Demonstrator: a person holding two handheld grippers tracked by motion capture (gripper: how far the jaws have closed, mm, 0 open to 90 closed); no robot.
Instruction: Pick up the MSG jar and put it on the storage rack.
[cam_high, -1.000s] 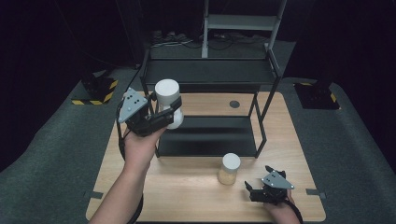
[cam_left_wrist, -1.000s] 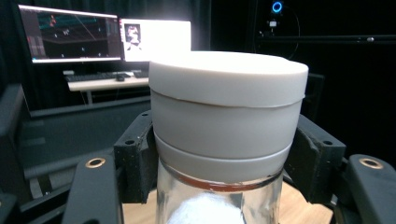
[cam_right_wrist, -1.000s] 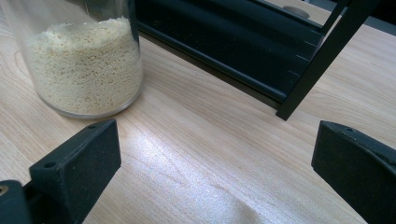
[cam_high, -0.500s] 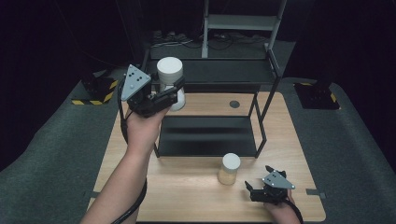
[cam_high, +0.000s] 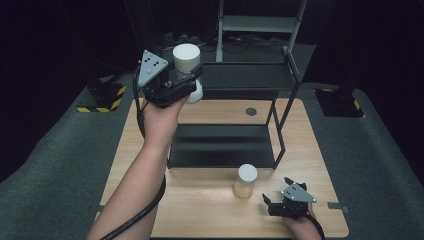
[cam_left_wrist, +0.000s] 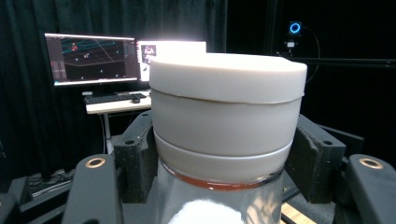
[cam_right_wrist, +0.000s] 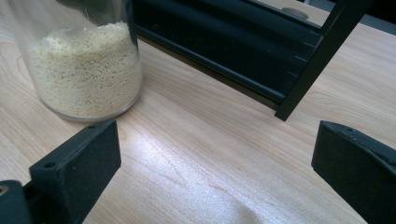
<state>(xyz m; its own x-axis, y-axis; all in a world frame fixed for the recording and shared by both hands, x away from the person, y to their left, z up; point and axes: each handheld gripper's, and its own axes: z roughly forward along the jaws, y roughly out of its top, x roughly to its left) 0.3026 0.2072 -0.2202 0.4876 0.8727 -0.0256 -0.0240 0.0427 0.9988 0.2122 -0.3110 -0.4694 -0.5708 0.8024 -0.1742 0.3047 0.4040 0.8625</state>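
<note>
L gripper (cam_high: 186, 89) fingers clamped on white-lidded jar (cam_high: 186, 59), one pad each side just under the lid. Jar is held in the air at the rack's (cam_high: 235, 150) upper shelf (cam_high: 245, 75), left end, not yet set down. Judged step: shelving it.

Risks:
- Grip sits high, near lid; body is smooth glass w/ a cylindrical wall. If pads slide, jar drops to the lower shelf or counter (cam_high: 200, 210).
- Jar base could clip the shelf edge or a rack post if carried in too low, causing tilt.
- Lid: thick, matte, off-white. Can't tell how tight it sits.

R gripper (cam_high: 284, 202) rests on counter near front edge, fingers (cam_right_wrist: 79, 163) spread wide, nothing between them. Second jar (cam_high: 245, 181) stands just beside it: clear glass, round, fine pale granules inside, white lid. A careless R move could knock it over.

Counter: light wood grain, slight sheen. Rack: black metal, square posts.
</note>
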